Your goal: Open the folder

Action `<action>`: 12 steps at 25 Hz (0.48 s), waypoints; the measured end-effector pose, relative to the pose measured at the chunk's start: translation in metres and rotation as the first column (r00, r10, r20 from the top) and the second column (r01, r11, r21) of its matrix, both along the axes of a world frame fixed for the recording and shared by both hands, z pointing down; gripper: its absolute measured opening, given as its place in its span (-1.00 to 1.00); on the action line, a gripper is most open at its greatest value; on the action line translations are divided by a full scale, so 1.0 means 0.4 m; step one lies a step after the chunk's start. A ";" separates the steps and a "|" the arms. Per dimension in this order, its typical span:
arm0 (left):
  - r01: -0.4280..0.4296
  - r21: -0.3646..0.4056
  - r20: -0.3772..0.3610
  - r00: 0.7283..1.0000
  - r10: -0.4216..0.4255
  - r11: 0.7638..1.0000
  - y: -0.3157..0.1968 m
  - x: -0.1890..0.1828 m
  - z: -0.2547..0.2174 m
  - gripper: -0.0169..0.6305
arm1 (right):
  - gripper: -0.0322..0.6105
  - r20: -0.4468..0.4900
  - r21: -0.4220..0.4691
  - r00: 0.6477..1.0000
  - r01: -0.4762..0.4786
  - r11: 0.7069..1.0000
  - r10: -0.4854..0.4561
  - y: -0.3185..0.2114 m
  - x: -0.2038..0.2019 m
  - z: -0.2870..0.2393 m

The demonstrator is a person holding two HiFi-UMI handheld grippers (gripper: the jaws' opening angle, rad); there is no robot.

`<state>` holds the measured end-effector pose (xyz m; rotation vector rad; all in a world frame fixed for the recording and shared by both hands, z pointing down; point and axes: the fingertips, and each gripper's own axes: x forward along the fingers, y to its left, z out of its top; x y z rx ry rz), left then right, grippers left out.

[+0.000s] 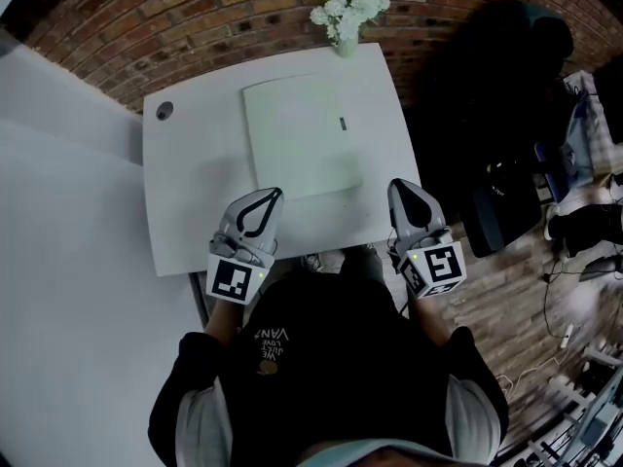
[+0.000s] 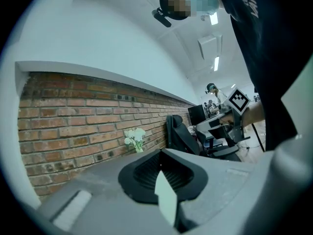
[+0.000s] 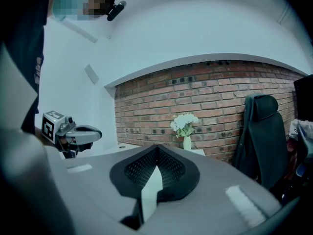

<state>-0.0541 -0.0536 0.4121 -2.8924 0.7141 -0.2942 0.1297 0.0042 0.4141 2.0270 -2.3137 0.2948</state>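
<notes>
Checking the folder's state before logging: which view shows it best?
The head view: the whole pale folder lies closed, flat on the white table. Both gripper views look past their shut jaws at the brick wall; the folder is not in them.

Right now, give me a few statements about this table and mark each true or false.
1. The folder lies closed on the table. True.
2. The left claw is shut and empty. True.
3. The right claw grips the folder. False: it is shut on nothing, off the folder's right side.
4. The flowers stand at the table's near edge. False: they stand at its far edge.
</notes>
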 end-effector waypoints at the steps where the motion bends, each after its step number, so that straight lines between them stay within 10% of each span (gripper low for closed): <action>1: 0.018 0.001 0.001 1.000 -0.018 1.000 -0.004 0.002 0.001 -0.95 | -0.90 0.002 -0.003 1.000 0.015 1.000 -0.015 -0.013 0.006 0.002; 12: 0.178 -0.027 -0.003 0.984 -0.178 0.984 -0.018 0.100 0.002 -0.95 | -0.90 -0.036 -0.003 0.979 0.198 0.980 -0.198 -0.143 0.089 0.003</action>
